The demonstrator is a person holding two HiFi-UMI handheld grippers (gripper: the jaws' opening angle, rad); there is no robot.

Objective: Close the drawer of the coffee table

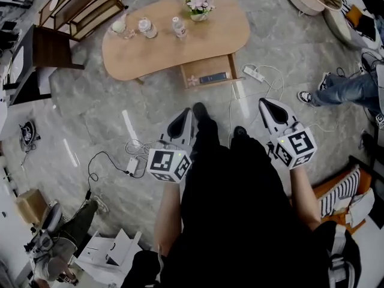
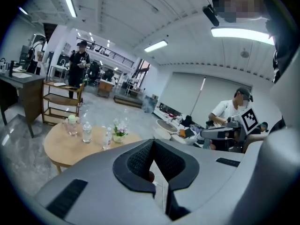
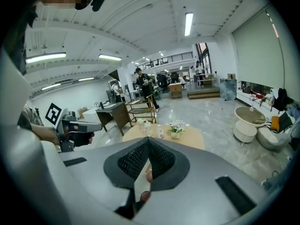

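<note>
Under the near edge of the low wooden surface (image 1: 156, 53), the drawer (image 1: 207, 72) stands pulled out toward the person, and only the head view shows it. It is a shallow box of the same pale wood, open on top, with a dark flat thing (image 1: 213, 77) lying inside (what it is cannot be told). From above, both tools are well apart from it, over the grey floor (image 1: 90, 119): the left tool (image 1: 186, 114) near the person's shoe (image 1: 201, 110), the right tool (image 1: 266, 104) near a white power strip (image 1: 253, 72).

Each gripper view looks level across the room and shows the surface from the side, with bottles (image 2: 87, 131) and a small pot of flowers (image 3: 176, 127) on it; the tool's own body covers the place of the drawer. These views show the jaws plainly: the left tool's black pads (image 2: 140, 161) meet with nothing between, and the right tool's pads (image 3: 133, 161) also stand together, empty. A standing person (image 2: 80, 62) appears far behind.
</note>
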